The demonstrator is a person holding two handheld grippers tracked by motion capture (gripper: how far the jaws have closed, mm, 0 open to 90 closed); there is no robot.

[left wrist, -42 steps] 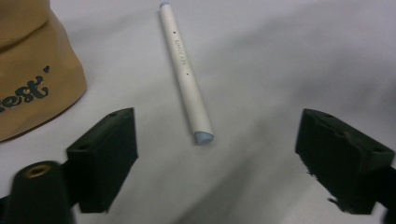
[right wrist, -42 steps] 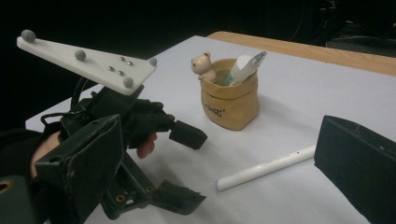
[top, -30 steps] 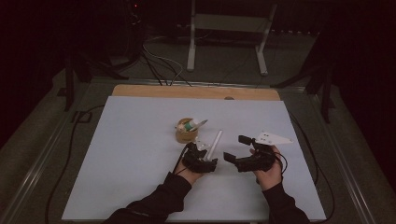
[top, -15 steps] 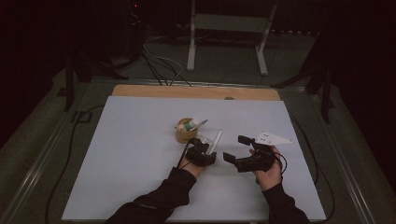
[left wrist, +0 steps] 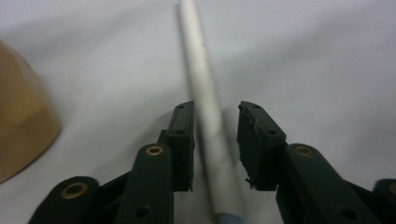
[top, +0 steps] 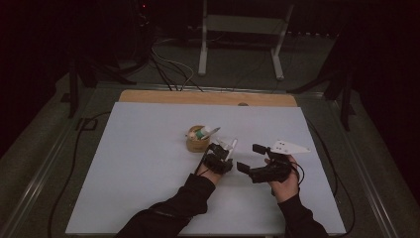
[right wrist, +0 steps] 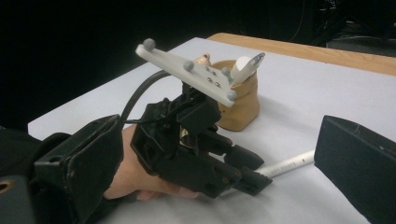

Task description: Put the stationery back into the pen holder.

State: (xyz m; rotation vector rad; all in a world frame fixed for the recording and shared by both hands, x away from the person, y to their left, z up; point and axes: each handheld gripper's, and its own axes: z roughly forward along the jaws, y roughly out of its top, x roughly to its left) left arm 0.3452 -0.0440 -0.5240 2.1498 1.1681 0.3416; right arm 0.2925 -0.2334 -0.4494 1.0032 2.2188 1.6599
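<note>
- The white pen (left wrist: pixel 205 116) lies flat on the desk (top: pixel 138 163), just right of the wooden holder (top: pixel 197 144) in the high view, and it runs lengthways between the two jaws of the left gripper (left wrist: pixel 215 140).
- The left gripper's jaws have just been closing around the pen. In the left gripper view the left jaw seems to touch the barrel, while a narrow gap shows beside the right jaw, so they are spread slightly and not yet pinching it; blur makes the contact hard to judge.
- The pen's far end reaches past the jaw tips, and its bluish end lies back near the gripper's body.
- The wooden holder stands upright with a few pens inside.
- The right gripper (top: pixel 257 158) rests near the pen's right side, jaws spread wide with nothing between them.
</note>
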